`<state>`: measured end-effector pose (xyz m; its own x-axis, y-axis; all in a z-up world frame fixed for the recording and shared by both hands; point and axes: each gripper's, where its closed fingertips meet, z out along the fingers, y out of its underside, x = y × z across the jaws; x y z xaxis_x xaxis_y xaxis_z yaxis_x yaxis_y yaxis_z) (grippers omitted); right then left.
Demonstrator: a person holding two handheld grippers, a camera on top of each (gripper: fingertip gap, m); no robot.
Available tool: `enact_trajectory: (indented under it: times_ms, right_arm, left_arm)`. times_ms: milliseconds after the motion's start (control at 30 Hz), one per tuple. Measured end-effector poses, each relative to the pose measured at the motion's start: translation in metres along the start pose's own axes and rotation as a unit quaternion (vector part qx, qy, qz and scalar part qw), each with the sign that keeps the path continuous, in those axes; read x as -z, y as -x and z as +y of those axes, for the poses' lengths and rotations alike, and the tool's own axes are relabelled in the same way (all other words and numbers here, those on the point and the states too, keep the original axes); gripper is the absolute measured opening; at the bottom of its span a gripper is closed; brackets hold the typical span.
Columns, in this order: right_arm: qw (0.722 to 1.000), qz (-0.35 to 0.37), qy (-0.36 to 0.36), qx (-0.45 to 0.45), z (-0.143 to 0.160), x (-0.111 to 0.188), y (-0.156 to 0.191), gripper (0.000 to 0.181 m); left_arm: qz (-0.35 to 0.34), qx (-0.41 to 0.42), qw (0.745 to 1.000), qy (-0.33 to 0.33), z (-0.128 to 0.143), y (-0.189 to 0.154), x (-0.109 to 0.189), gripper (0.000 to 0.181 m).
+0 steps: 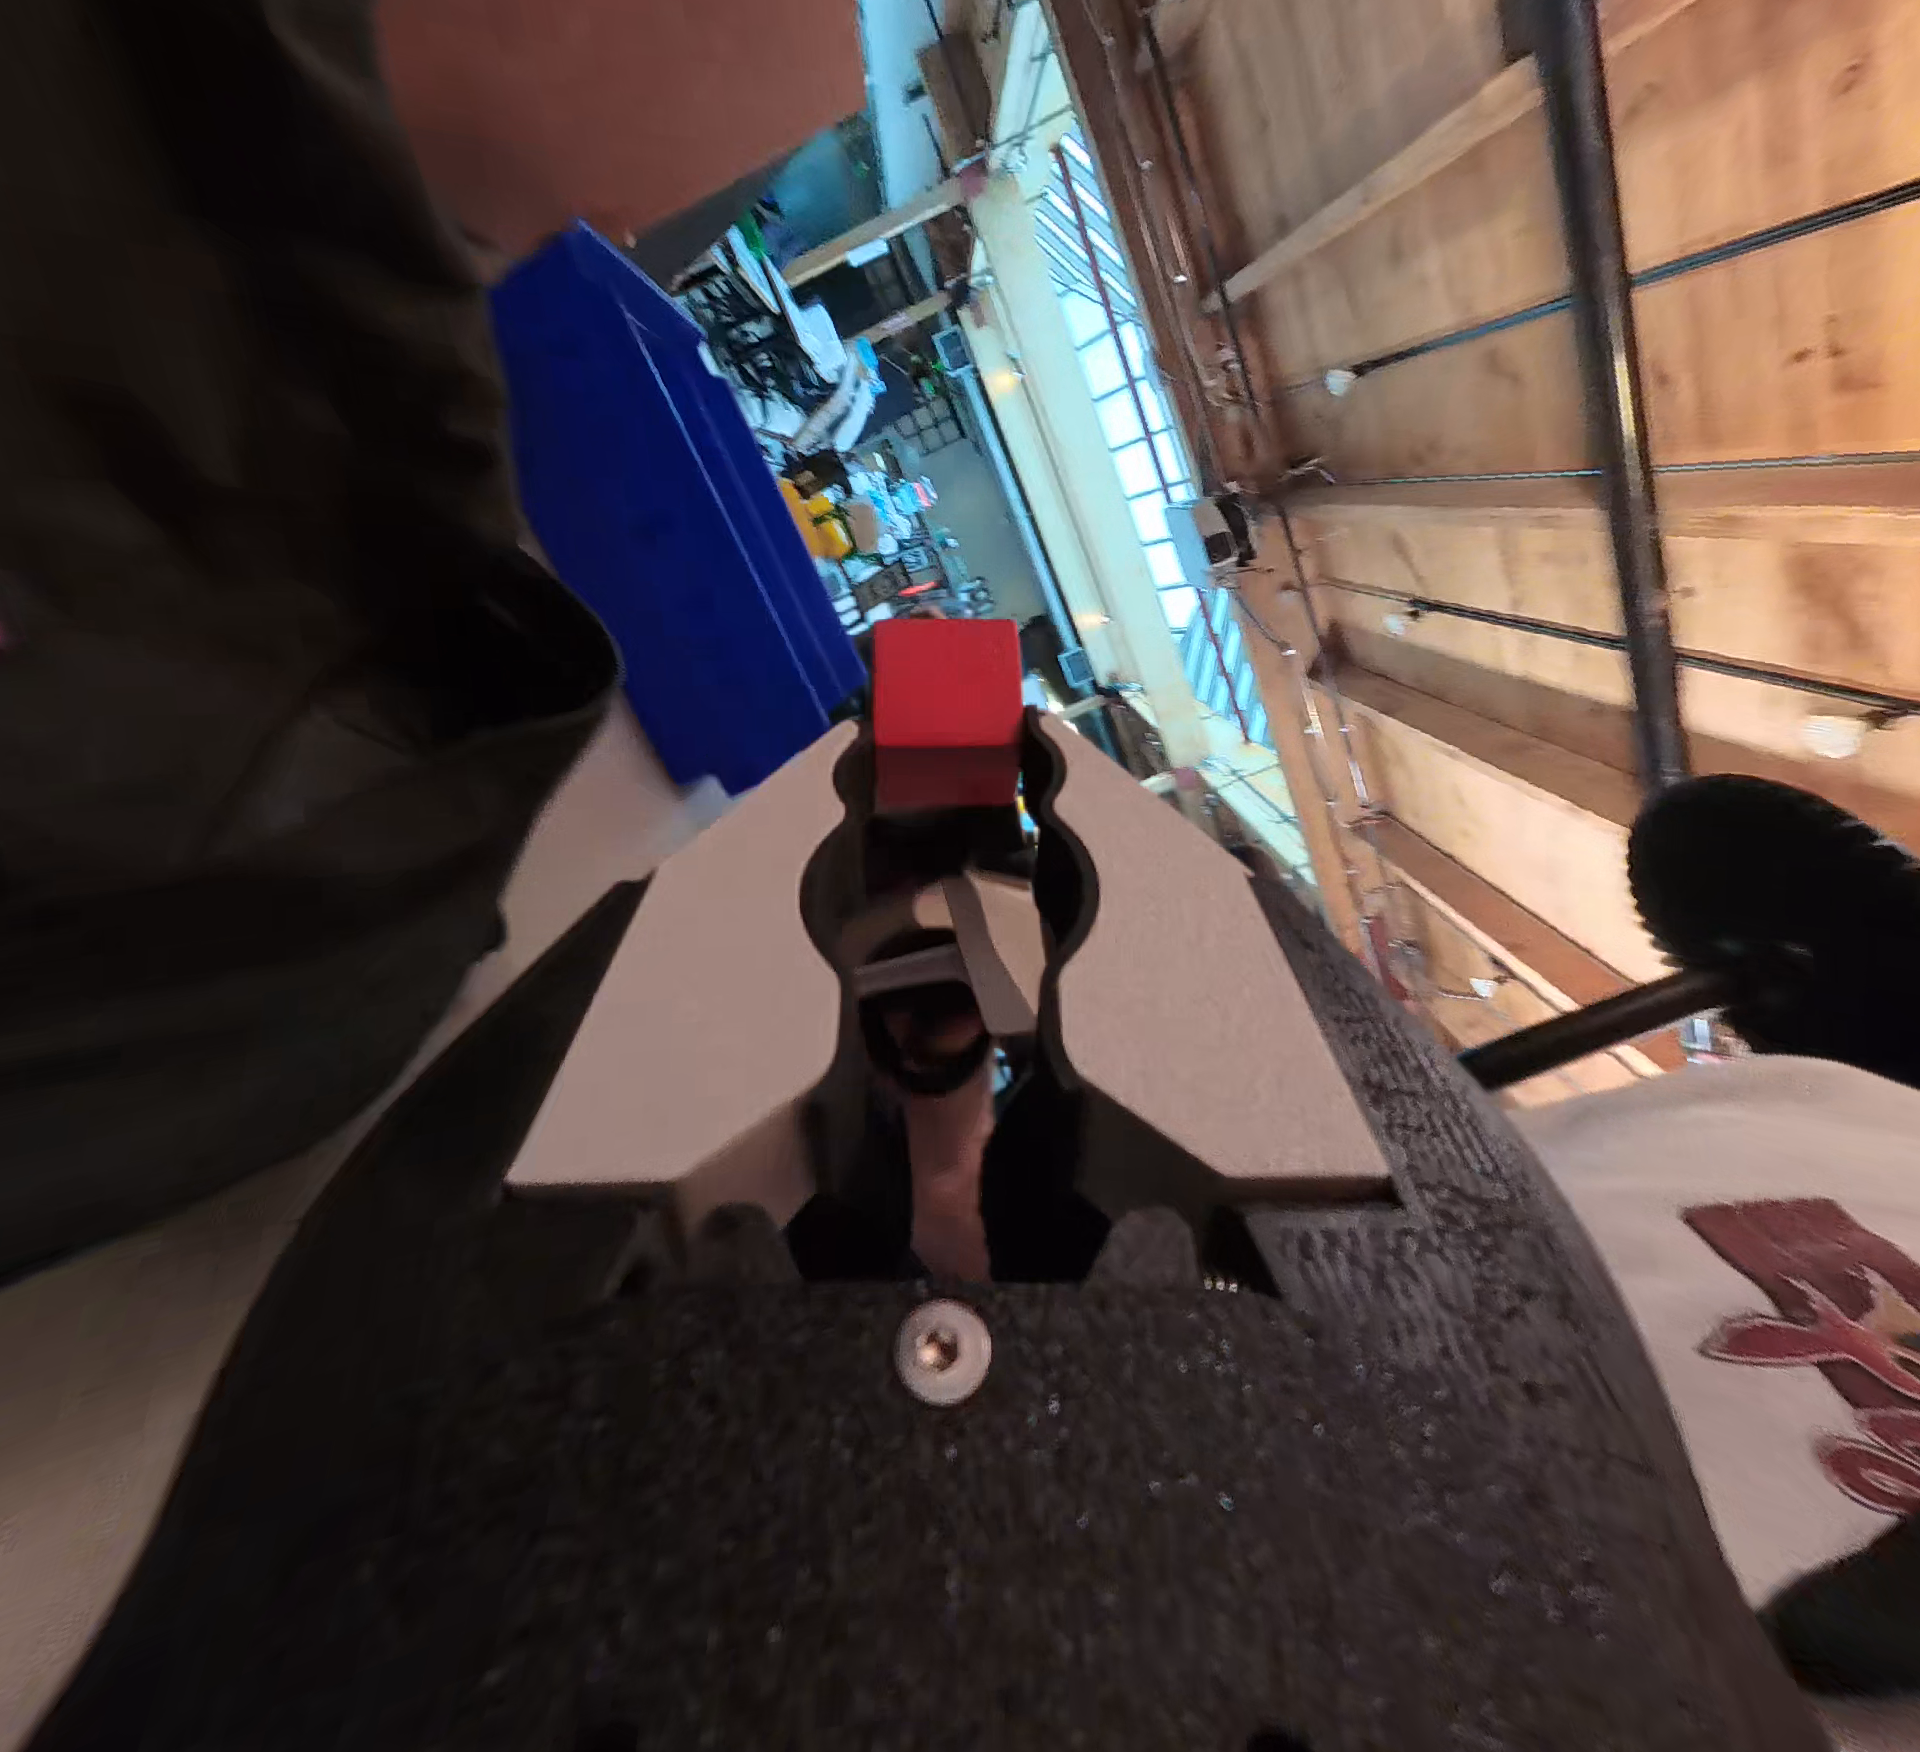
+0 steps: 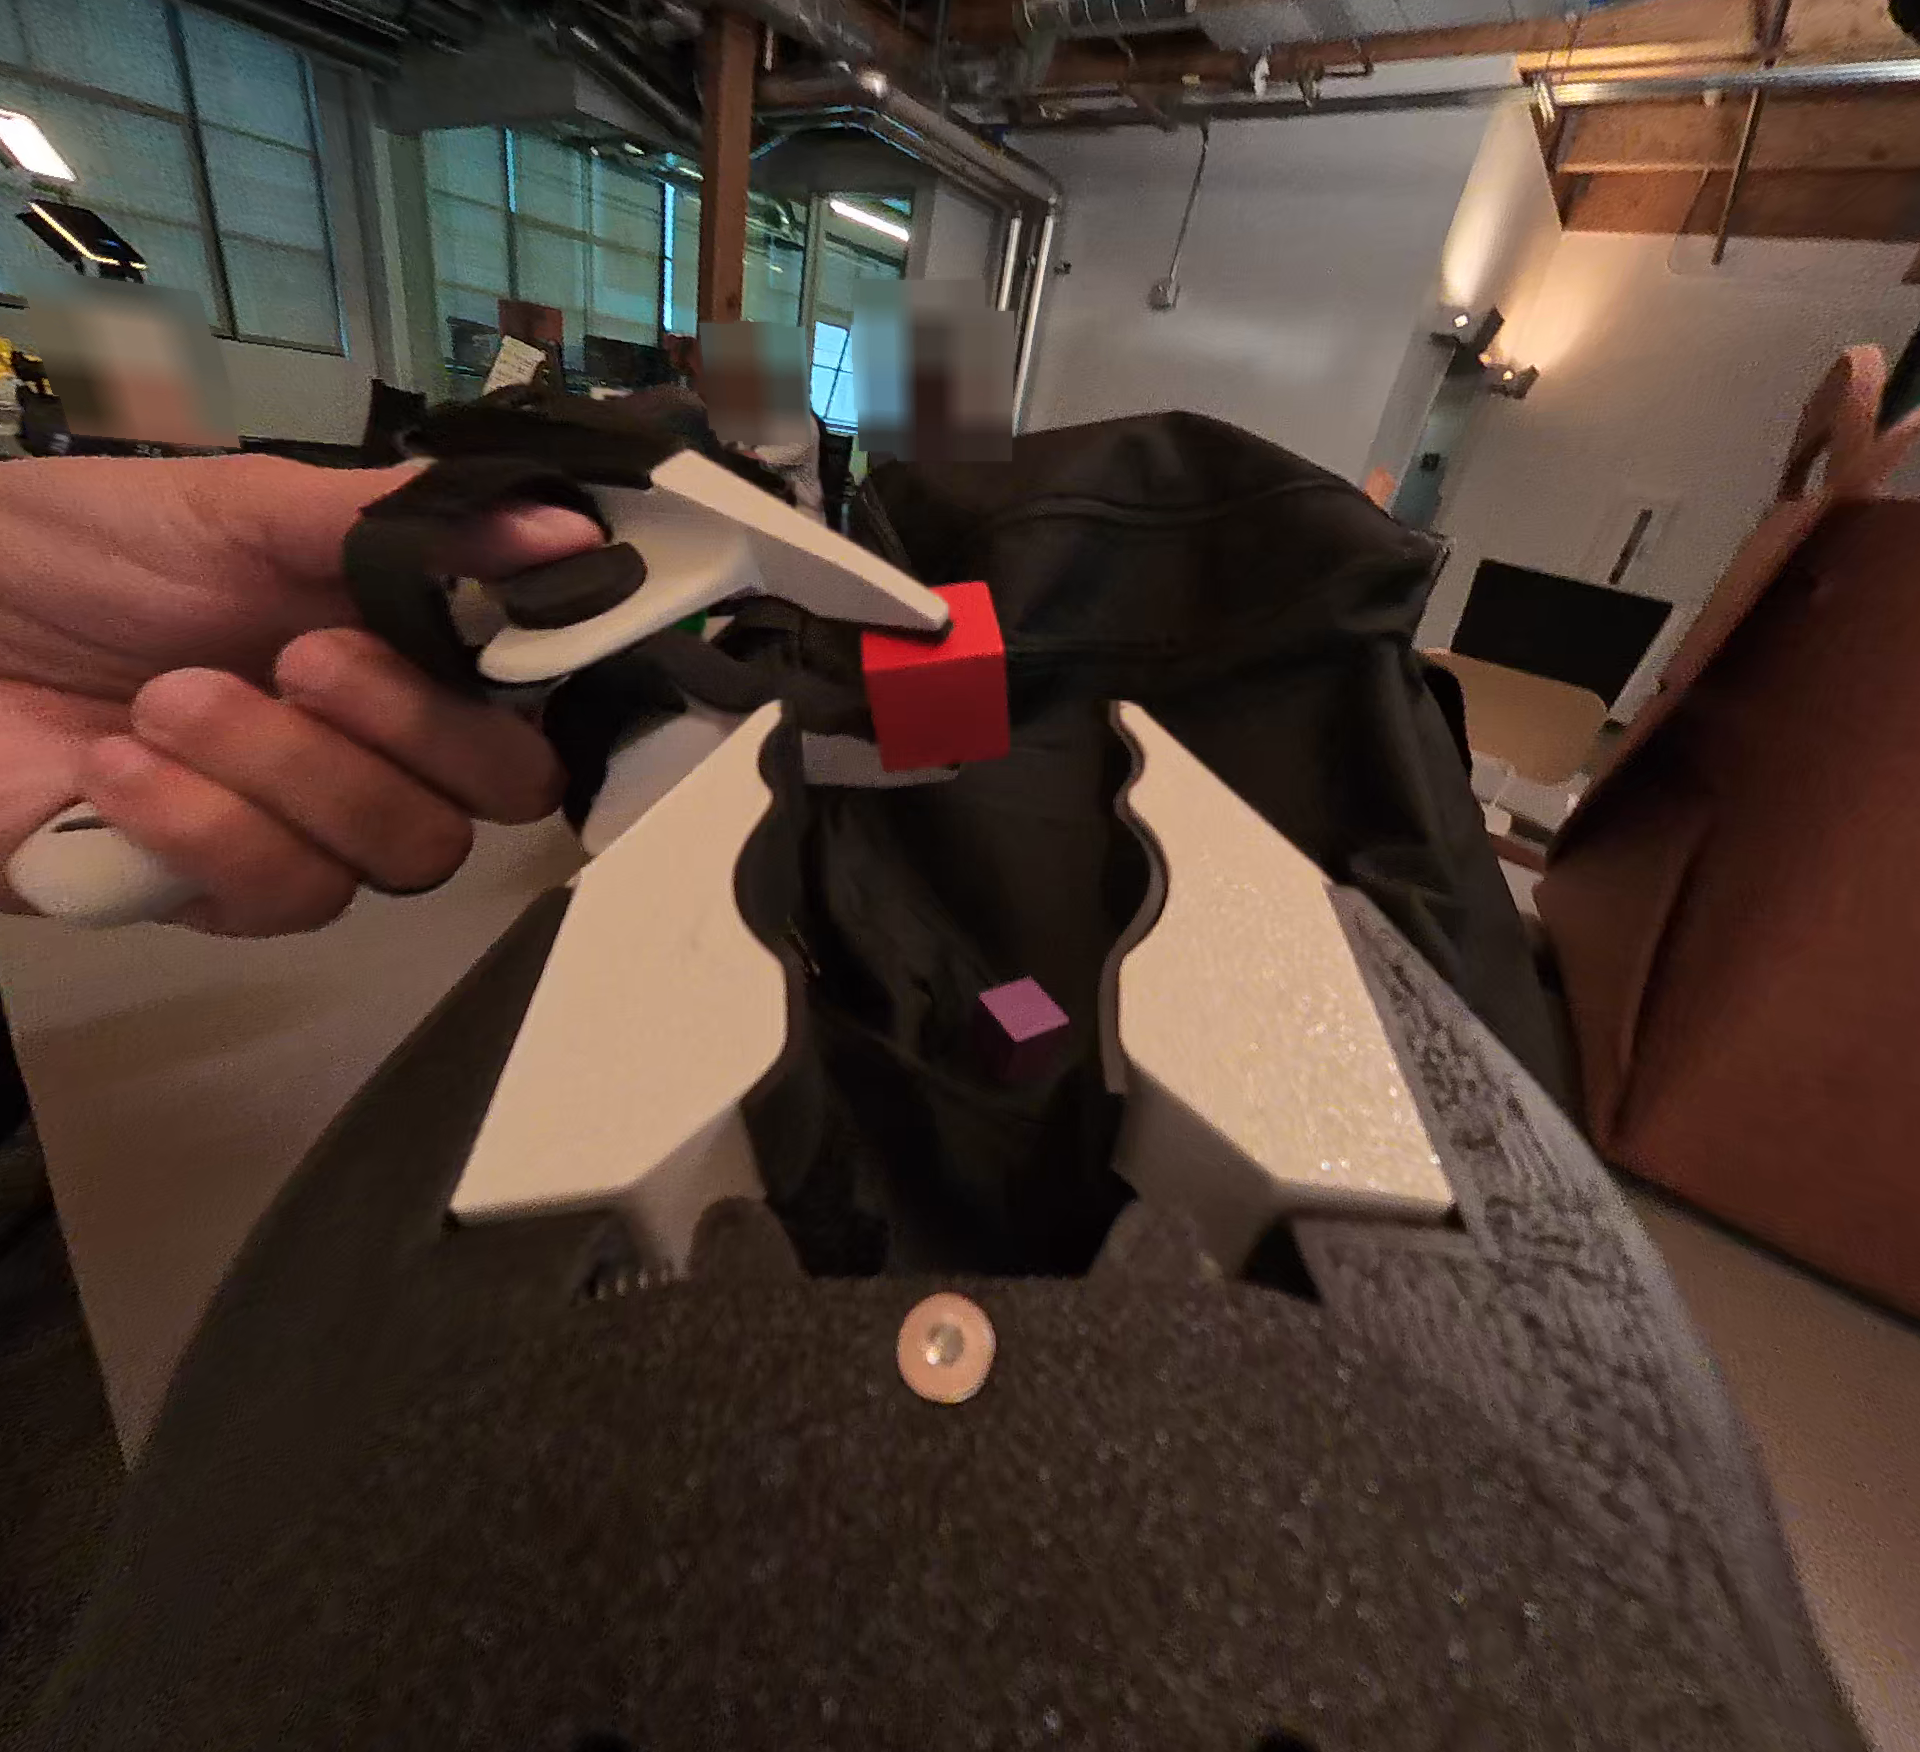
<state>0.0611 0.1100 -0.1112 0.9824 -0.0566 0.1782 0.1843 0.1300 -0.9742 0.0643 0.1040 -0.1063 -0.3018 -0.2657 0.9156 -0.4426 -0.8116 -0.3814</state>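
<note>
While my left hand (image 2: 208,715) curls round its white handle, fingers wrapped and the wrist turned so the tool lies nearly level, my left tongs (image 1: 948,726) are clenched on the red cube (image 1: 943,710), one white fingertip pressing its top face and the other under it. Seen from my right side, that cube (image 2: 935,676) hangs just above the open mouth of the black bag (image 2: 1247,580), and I take the bag as my mark for everything else.

My right tongs (image 2: 940,746) are released, the two white fingers (image 2: 644,954) spread wide with nothing between them, pointed down into the bag's opening from the near side. Deep inside the bag, below the red cube, a small purple cube (image 2: 1023,1027) rests on the dark lining.

Just beside the bag on its right stands a brown paper bag (image 2: 1745,871). My left camera is tipped sideways: beyond the cube it shows a blue bin (image 1: 644,497), a wooden ceiling (image 1: 1558,352), and close dark cloth on the left.
</note>
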Motion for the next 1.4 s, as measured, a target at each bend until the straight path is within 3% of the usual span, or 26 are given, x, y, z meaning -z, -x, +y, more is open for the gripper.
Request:
enact_trajectory:
  times_ms: [167, 300, 433, 567, 667, 800, 900, 967, 1067, 1233, 1400]
  right_arm:
    - [0.999, -0.034, 0.000, 0.029, 0.004, -0.002, 0.011, 0.032]
    - [0.999, -0.015, 0.015, 0.035, 0.004, 0.017, -0.013, 0.027]
    - [0.990, 0.098, 0.083, 0.056, 0.000, 0.061, -0.111, 0.027]
    - [0.951, 0.227, 0.210, 0.025, 0.011, 0.126, -0.238, 0.027]
    - [0.899, 0.243, 0.364, -0.005, 0.064, 0.163, -0.305, 0.027]
    - [0.826, 0.210, 0.521, -0.051, 0.155, 0.181, -0.355, 0.027]
    - [0.772, 0.172, 0.608, -0.066, 0.203, 0.188, -0.372, 0.027]
    - [0.762, 0.135, 0.630, -0.069, 0.220, 0.183, -0.372, 0.027]
    - [0.764, 0.071, 0.635, -0.090, 0.231, 0.166, -0.359, 0.027]
    - [0.784, 0.056, 0.611, -0.100, 0.234, 0.146, -0.354, 0.027]
    - [0.803, 0.107, 0.577, -0.106, 0.228, 0.152, -0.365, 0.063]
  left_arm:
    - [0.027, 0.055, 0.998, 0.012, 0.014, -0.003, 0.004, 0.028]
    - [-0.022, 0.018, 0.999, -0.020, 0.006, 0.008, 0.023, 0.040]
    - [-0.065, -0.011, 0.998, -0.024, 0.009, 0.013, 0.056, 0.039]
    - [-0.140, -0.032, 0.989, -0.026, 0.018, 0.032, 0.092, 0.039]
    - [-0.163, -0.014, 0.986, -0.040, 0.023, 0.042, 0.111, 0.039]
    - [-0.160, 0.020, 0.984, -0.071, 0.018, 0.047, 0.122, 0.039]
    - [-0.157, 0.018, 0.985, -0.076, 0.014, 0.042, 0.122, 0.039]
    - [-0.158, 0.007, 0.984, -0.078, 0.011, 0.037, 0.121, 0.040]
    - [-0.164, -0.008, 0.983, -0.078, 0.009, 0.031, 0.121, 0.040]
    - [-0.192, -0.023, 0.978, -0.080, 0.010, 0.036, 0.125, 0.040]
    - [-0.247, -0.057, 0.966, -0.045, 0.019, 0.051, 0.127, 0.040]
